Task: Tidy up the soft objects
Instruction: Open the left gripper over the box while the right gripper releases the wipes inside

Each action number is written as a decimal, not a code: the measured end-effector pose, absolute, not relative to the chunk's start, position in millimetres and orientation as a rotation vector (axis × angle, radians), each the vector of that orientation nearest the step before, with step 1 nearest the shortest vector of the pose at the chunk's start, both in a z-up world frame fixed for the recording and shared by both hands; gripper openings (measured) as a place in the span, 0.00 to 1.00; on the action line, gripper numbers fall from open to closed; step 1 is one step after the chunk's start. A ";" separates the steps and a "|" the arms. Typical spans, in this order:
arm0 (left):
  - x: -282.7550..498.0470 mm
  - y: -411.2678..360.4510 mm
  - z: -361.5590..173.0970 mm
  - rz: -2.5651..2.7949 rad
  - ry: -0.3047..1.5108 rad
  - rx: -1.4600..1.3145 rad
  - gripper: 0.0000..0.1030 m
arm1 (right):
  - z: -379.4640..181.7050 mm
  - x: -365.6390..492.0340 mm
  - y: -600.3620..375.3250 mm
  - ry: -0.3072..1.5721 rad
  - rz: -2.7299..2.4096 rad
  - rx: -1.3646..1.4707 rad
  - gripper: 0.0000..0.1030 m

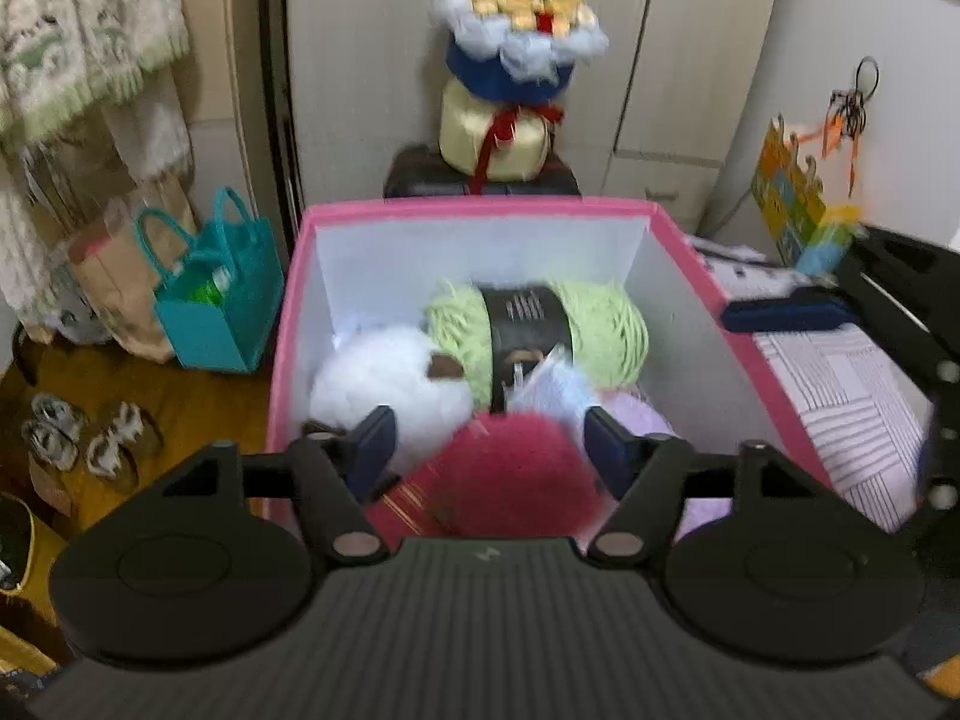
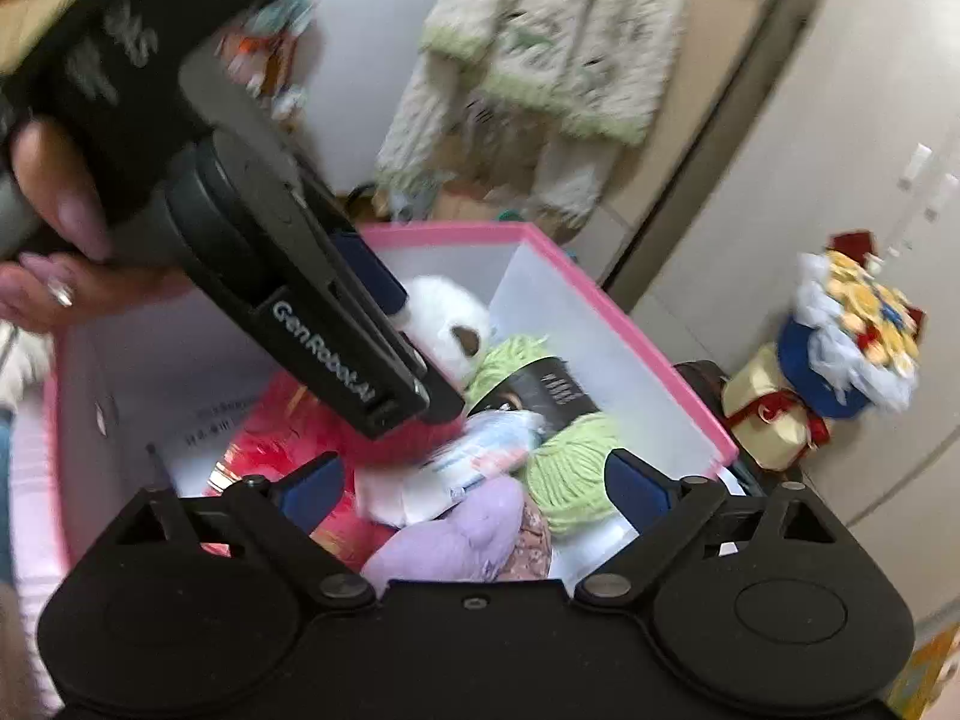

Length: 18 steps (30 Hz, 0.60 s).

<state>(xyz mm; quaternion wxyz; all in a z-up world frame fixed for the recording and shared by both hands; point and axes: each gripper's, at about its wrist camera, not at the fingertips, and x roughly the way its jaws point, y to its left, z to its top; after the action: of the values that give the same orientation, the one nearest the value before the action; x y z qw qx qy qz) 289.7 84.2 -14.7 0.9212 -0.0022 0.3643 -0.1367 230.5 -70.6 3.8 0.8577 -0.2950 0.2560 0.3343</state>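
Even, soft indoor light, moderately bright; source not visible. White inner walls of the pink box point(image 1: 474, 222) are the brightest area, near washed out at 11 o'clock. Soft shadow behind the bouquet point(image 1: 519, 24) at 12 o'clock. Motion blur in both views, heaviest in the right wrist view: hanging towel point(image 2: 558, 42) at 12 o'clock smeared, hand point(image 2: 54, 228) at 9 o'clock soft. Fisheye bends cupboard edges toward 2 and 3 o'clock; corners vignette dark

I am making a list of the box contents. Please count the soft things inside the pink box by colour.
Green yarn skein: 1
White fluffy toy: 1
Red fluffy item: 1
Lilac plush: 1
Total: 4 visible; anything underneath is hidden.
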 end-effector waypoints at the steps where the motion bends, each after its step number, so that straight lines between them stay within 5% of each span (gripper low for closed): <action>1: 286.0 83.2 -11.5 -0.279 0.726 0.011 0.71 | 6.7 225.6 -74.9 0.534 0.688 -0.589 0.93; 13: 223.5 84.5 10.4 -0.312 0.669 0.057 0.72 | 14.2 159.7 -119.5 0.446 0.640 -0.255 0.93; 18: 195.3 83.7 19.1 -0.304 0.654 0.071 0.85 | 21.1 139.7 -132.4 0.410 0.585 -0.192 0.93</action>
<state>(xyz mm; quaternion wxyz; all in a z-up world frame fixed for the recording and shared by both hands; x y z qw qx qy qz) 195.3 83.7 19.1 0.9351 0.0347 0.3198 -0.1486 139.7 -132.4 21.1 0.9324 -0.0939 0.2003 0.2858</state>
